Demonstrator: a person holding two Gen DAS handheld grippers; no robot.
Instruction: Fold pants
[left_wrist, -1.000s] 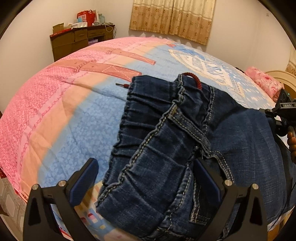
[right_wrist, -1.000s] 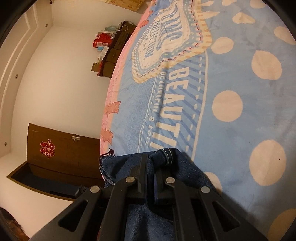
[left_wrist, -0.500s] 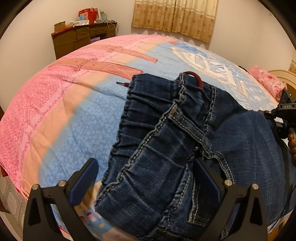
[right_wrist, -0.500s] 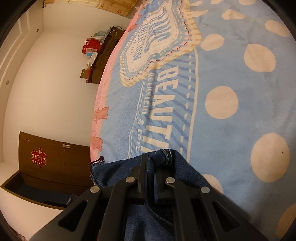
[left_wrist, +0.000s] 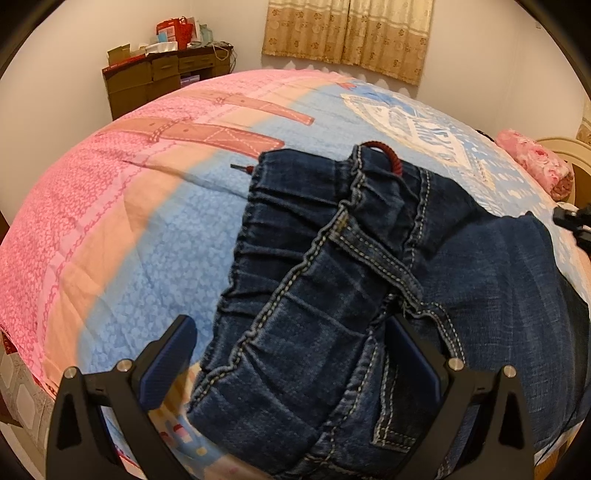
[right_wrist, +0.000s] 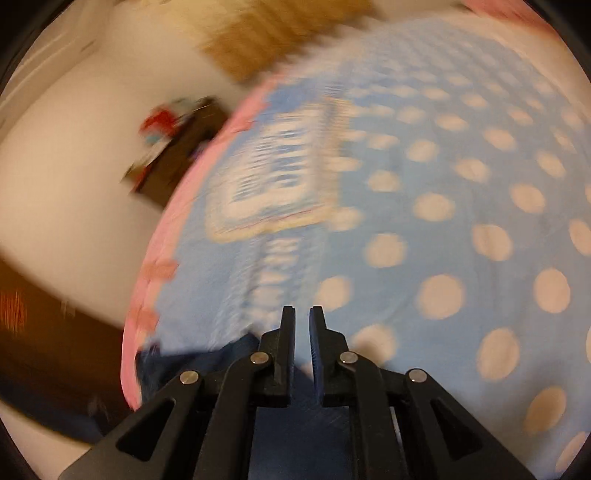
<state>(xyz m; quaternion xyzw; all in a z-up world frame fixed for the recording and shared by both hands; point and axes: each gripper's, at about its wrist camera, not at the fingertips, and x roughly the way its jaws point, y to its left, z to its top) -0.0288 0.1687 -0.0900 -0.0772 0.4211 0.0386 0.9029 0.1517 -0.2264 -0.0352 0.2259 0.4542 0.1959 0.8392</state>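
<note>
the right gripper has just let go: half a second ago its fingers were pinched on a fold of denim, and now they stand a narrow slit apart with nothing between them, the jeans dropped back to a dark patch below and left of the fingertips. that whole view is smeared with motion blur, so the gripper looks to be swinging away. my read is that this fold has been laid down and released, and the next grasp has yet to be chosen.

the left gripper is unchanged over the last second: spread wide, one blue-padded finger on each side of the waistband, holding nothing. whether the right-hand pad touches the cloth i cannot tell.

the jeans lie on the bedspread, near its front edge, doubled over with the waist end on top. the denim is dark indigo, heavy and stiff, with pale contrast stitching along seams and pocket; the elastic waistband is gathered into ridges. a dark red drawstring loops out at the top. the bedspread is soft, printed pink and blue with cream dots.
</note>
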